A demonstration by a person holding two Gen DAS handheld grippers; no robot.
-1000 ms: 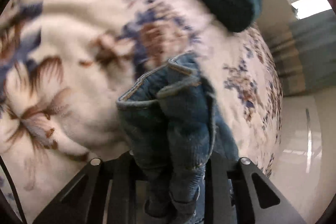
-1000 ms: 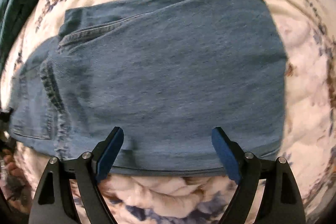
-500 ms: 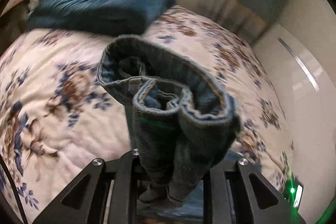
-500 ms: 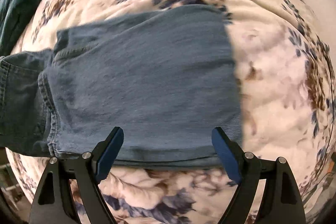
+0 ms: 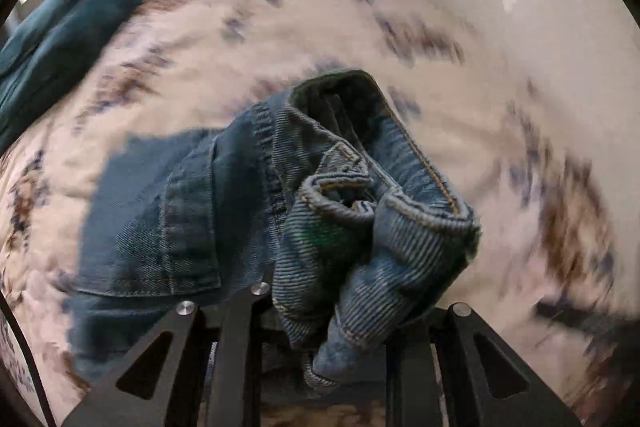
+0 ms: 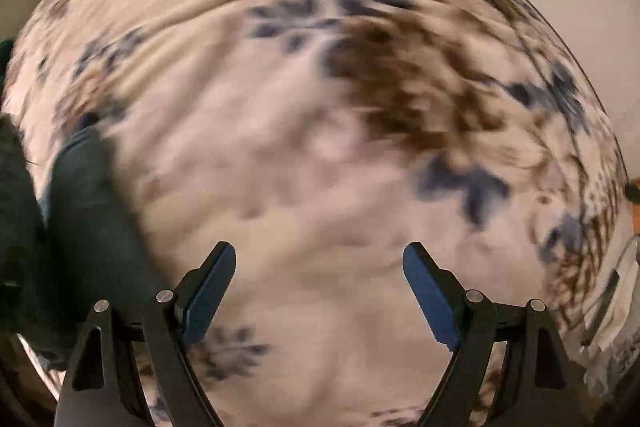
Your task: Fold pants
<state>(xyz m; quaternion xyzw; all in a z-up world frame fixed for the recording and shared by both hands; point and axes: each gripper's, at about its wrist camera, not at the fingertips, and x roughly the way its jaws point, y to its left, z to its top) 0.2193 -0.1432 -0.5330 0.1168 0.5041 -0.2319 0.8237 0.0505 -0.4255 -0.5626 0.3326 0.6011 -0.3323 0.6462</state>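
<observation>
Left gripper (image 5: 332, 323) pinches bunched ribbed denim pants (image 5: 360, 219); right gripper (image 6: 318, 291) spread wide over floral quilt (image 6: 320, 147); pants at 9 o'clock.

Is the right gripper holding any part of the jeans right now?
No: the right gripper is open with only the floral bedspread between its blue pads, and the jeans lie off to its left.

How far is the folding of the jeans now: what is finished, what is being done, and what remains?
Done: little can be confirmed; the jeans lie partly spread on the floral bedspread.
In hand: the left gripper is shut on a bunched hem of the jeans, lifted off the bed. The right gripper is open and holds nothing.
Left: laying the lifted end down and smoothing the fold.
</observation>
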